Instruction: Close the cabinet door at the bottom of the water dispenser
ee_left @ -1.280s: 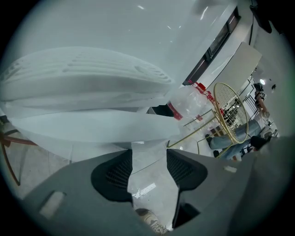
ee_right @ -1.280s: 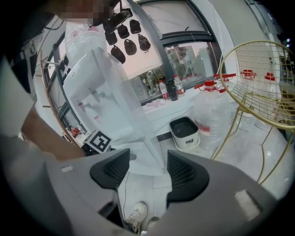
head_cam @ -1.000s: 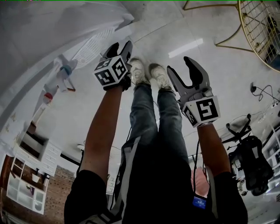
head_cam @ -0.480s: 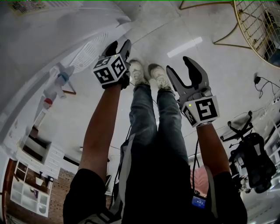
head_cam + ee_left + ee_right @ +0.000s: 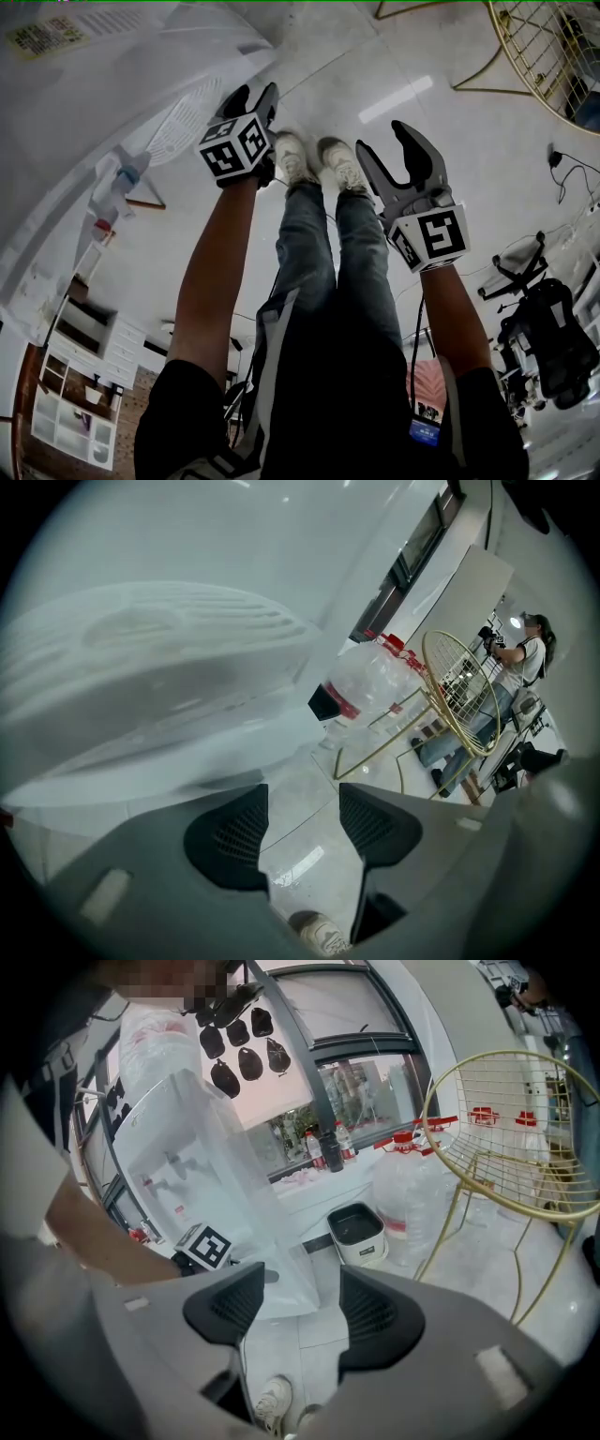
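Left claw (image 5: 253, 94) nearer cabinet door (image 5: 186, 124), wide, empty; right claw (image 5: 382, 139) likewise; top bottle (image 5: 155, 1044) in its view alone.

- water dispenser (image 5: 103, 75): white; its taps (image 5: 127, 173) are one blue, one red.
- left gripper (image 5: 251, 101) and right gripper (image 5: 386, 141): grey bodies, black grid-textured pads, cubes with black-and-white square markers.
- jeans (image 5: 314, 234): faded blue.
- shoes (image 5: 298, 155): off-white.
- wire chair (image 5: 548, 56), far right: gold.
- floor (image 5: 450, 159): pale grey, glossy tiles.
- water bottles (image 5: 412, 1185): clear, with red caps and bands.
- bin (image 5: 357, 1234): white, black inside.
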The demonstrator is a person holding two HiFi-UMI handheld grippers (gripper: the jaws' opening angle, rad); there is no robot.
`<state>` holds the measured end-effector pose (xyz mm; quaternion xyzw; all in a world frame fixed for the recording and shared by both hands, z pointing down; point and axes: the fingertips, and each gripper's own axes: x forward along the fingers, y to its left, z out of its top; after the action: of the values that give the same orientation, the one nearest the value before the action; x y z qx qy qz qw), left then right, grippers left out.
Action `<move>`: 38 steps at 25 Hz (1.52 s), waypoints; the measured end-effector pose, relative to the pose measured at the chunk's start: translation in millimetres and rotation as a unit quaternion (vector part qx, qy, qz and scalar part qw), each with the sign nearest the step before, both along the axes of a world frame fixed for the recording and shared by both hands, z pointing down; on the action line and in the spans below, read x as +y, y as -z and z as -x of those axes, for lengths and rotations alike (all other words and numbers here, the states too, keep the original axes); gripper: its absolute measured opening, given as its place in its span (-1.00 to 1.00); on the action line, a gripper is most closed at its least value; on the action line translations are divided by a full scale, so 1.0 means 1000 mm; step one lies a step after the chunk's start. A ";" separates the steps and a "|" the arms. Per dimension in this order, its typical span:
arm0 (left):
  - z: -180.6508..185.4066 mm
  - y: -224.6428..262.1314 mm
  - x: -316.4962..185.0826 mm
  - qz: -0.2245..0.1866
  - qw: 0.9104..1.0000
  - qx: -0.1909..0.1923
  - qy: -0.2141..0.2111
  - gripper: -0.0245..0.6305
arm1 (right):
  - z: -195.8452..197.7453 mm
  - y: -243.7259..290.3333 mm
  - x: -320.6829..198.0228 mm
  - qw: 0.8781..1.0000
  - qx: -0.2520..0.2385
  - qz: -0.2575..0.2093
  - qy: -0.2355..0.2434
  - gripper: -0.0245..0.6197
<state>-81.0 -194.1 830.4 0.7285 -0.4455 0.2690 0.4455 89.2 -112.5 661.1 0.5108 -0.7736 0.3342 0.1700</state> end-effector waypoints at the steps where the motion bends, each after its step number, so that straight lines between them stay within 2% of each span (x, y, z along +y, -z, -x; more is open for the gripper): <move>1: -0.002 -0.001 -0.001 0.000 1.000 -0.001 -0.004 -0.19 | 0.000 0.001 -0.001 1.000 -0.002 -0.003 -0.004 -0.15; 8: -0.003 -0.013 -0.009 -0.002 1.000 -0.006 -0.012 -0.18 | -0.001 -0.013 0.005 1.000 0.002 0.001 -0.009 -0.15; 17: -0.011 -0.006 -0.015 -0.013 0.999 -0.021 -0.022 -0.16 | -0.007 0.000 0.002 1.000 -0.001 -0.009 -0.019 -0.17; 21: -0.005 -0.010 -0.019 -0.013 1.000 -0.017 -0.022 -0.16 | 0.005 -0.002 -0.005 1.000 -0.004 -0.008 -0.018 -0.18; 26: -0.015 -0.002 -0.019 -0.022 0.999 -0.006 -0.031 -0.16 | -0.001 -0.008 -0.004 1.000 0.005 -0.020 -0.005 -0.18; 31: -0.034 0.057 -0.014 -0.060 0.996 0.014 -0.067 -0.17 | 0.001 0.024 -0.008 0.999 0.003 -0.039 -0.003 -0.18; 35: -0.047 0.121 -0.002 -0.089 0.992 0.044 -0.076 -0.38 | -0.002 0.058 -0.007 0.998 0.000 -0.055 -0.012 -0.21; 38: -0.048 0.173 -0.006 -0.123 0.988 0.065 -0.074 -0.46 | 0.002 0.084 -0.013 0.998 -0.008 -0.066 -0.008 -0.21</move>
<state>-33.0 -199.8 657.0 0.8246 -0.3899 0.1966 0.3595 86.8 -126.0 577.3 0.5242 -0.7916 0.2872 0.1273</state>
